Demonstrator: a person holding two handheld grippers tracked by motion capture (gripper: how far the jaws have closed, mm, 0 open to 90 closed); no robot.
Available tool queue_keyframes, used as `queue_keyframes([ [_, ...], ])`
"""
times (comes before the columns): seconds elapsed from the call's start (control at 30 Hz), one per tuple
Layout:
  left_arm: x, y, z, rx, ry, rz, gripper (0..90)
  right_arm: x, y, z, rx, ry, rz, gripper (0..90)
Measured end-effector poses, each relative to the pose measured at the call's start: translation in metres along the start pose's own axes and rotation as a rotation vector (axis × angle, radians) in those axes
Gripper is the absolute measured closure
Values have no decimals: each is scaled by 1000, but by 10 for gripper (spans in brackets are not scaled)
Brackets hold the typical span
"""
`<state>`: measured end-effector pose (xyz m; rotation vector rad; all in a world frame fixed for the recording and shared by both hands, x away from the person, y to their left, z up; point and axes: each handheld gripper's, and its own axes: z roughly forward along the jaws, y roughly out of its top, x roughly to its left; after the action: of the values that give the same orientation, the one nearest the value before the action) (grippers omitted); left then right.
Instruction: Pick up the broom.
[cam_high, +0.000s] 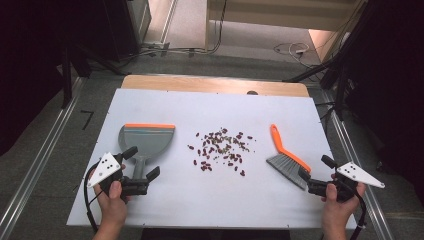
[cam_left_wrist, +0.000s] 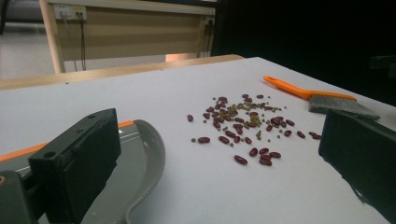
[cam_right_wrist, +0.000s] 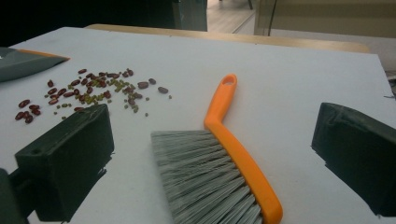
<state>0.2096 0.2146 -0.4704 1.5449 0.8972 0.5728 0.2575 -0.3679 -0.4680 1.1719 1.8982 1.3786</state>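
Note:
A scatter of red and green beans (cam_high: 221, 148) (cam_left_wrist: 243, 126) (cam_right_wrist: 88, 91) lies mid-table on the white sheet. To its left rests a grey dustpan (cam_high: 144, 140) (cam_left_wrist: 135, 172) with an orange lip, its handle pointing toward me. My left gripper (cam_high: 141, 163) (cam_left_wrist: 219, 163) stands open, its jaws either side of that handle and apart from it. Right of the beans lies an orange-handled brush (cam_high: 286, 159) (cam_right_wrist: 224, 154) with grey bristles. My right gripper (cam_high: 316, 166) (cam_right_wrist: 212, 158) is open at the brush's bristle end, touching nothing.
The white sheet (cam_high: 210, 200) covers a wooden table (cam_high: 215, 83) whose far edge shows bare. Metal rails (cam_high: 35, 165) run along both sides on the floor, and cables (cam_high: 292, 49) lie beyond the table.

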Motion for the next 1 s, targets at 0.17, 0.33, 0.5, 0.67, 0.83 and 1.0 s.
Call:
queue_keyframes([
  [0.17, -2, 1, 1, 2, -5, 7, 1, 3, 3, 6, 34, -3, 7, 0],
  [0.33, -3, 5, -2, -11, -10, 3, 1, 5, 23, 16, 102, -5, 30, 36],
  [0.5, -4, 6, -3, -12, -14, 5, 1, 5, 40, 34, 166, 22, 23, 73],
  [0.67, -4, 5, -2, -8, -24, 8, 1, 13, 59, 66, 286, -5, -1, 218],
  [0.83, -5, 5, -2, -4, -32, 5, 1, 16, 71, 100, 394, -70, -26, 410],
  [1.0, -5, 5, -1, -7, -37, 3, 1, 13, 70, 124, 512, -91, -1, 497],
])
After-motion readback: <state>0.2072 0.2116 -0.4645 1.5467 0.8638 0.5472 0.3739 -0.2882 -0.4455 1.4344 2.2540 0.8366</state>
